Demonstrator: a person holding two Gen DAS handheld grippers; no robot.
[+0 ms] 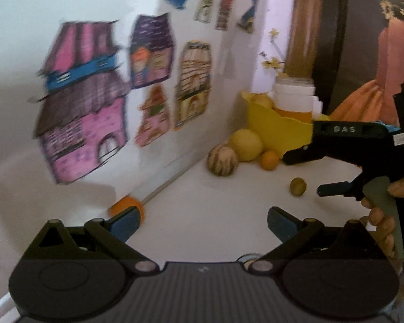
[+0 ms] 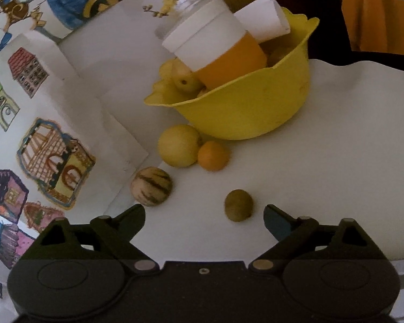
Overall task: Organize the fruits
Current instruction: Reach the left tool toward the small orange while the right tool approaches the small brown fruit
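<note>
Right wrist view has the right tool (image 2: 203,216) hanging over the white desk (image 2: 336,134) with its jaws spread wide and nothing clamped. A small greenish-brown fruit (image 2: 239,205) sits just past the tips, a bit right of centre, between the two fingers but not touched. Further out and left is a striped round fruit (image 2: 151,186) close to the wall. Behind those, a big pale yellow fruit (image 2: 179,145) and a small orange (image 2: 213,155) sit side by side, touching, right against the foot of the yellow bowl (image 2: 245,107). The bowl already has yellow fruit in it, plus a white-and-orange cup (image 2: 215,45) leaning at a tilt and a roll of white paper (image 2: 264,16).

Left wrist view shows the left tool (image 1: 203,223) also released, nothing between its pads, with another orange fruit (image 1: 126,206) partly hidden behind its left finger. The right tool (image 1: 307,172) comes in from the right side, held by a hand (image 1: 382,215). Wall is covered in coloured house drawings (image 1: 80,102), kinda blurry.
</note>
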